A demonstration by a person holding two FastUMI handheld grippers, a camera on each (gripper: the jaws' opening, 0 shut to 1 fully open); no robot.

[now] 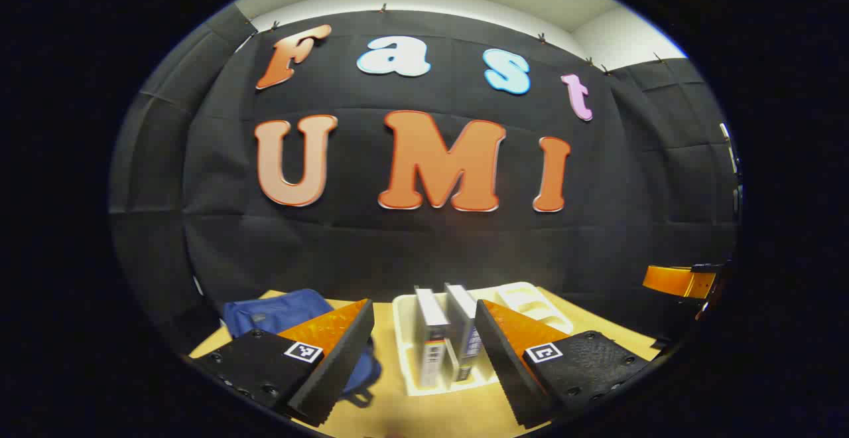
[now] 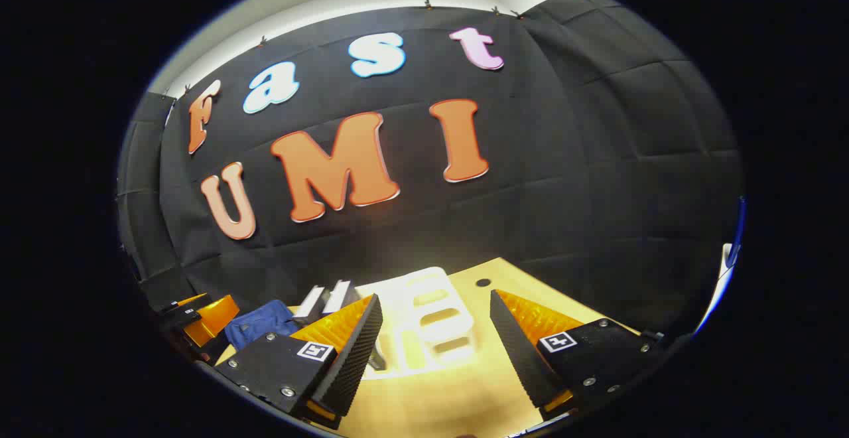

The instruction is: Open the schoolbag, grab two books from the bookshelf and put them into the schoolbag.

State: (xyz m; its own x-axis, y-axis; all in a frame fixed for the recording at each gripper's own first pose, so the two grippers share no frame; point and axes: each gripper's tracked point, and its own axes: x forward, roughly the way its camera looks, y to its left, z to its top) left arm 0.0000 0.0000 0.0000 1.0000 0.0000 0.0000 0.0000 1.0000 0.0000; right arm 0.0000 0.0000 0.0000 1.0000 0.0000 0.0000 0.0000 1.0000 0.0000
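Note:
A blue schoolbag (image 1: pixel 278 315) lies on the wooden table (image 1: pixel 438 411) at the left, partly behind my left gripper's finger. To its right a white bookshelf rack (image 1: pixel 530 302) holds two upright books (image 1: pixel 431 338) side by side. My left gripper (image 1: pixel 424 352) hovers open above the table in front of the books, empty. In the right gripper view, my right gripper (image 2: pixel 434 345) is open and empty over the table, facing the white rack (image 2: pixel 424 318); the books (image 2: pixel 325 302) and the blue bag (image 2: pixel 262 325) lie to its left, with the other gripper (image 2: pixel 199 318) at the far left.
Black cloth walls close the booth behind the table. A small dark hole (image 2: pixel 483 283) marks the tabletop beyond the rack. The other gripper (image 1: pixel 683 282) shows at the right edge of the left gripper view.

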